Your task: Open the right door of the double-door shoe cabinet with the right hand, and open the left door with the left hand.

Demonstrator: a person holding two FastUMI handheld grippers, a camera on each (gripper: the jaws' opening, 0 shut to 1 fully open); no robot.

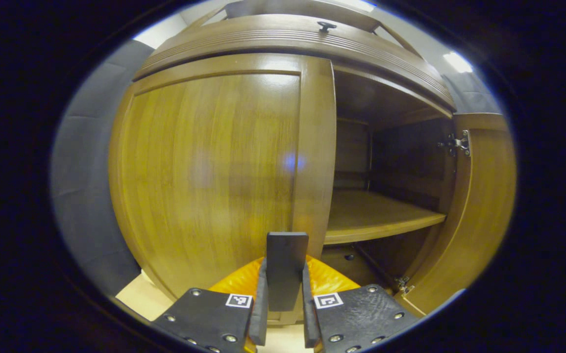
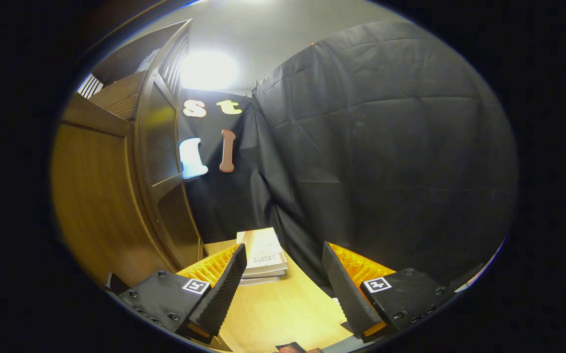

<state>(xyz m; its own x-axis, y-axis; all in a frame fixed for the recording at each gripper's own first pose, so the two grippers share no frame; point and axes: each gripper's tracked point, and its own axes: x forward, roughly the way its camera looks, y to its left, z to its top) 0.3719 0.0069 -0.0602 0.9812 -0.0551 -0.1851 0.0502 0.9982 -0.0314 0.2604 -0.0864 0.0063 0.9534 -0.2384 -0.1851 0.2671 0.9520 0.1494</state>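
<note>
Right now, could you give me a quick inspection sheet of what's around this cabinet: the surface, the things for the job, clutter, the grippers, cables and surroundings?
Surface: pale wooden floor, bare near the right gripper.
Job's things: shoe cabinet; left door closed, right door swung open, shelf inside bare.
Clutter: stack of books on the floor by the cabinet.
Grippers: left gripper has its fingers closed on a dark handle at the left door's edge; right gripper open, holding nothing.
Cables: nothing seen.
Surroundings: black cloth wall, grey wall panels, ceiling light.
</note>
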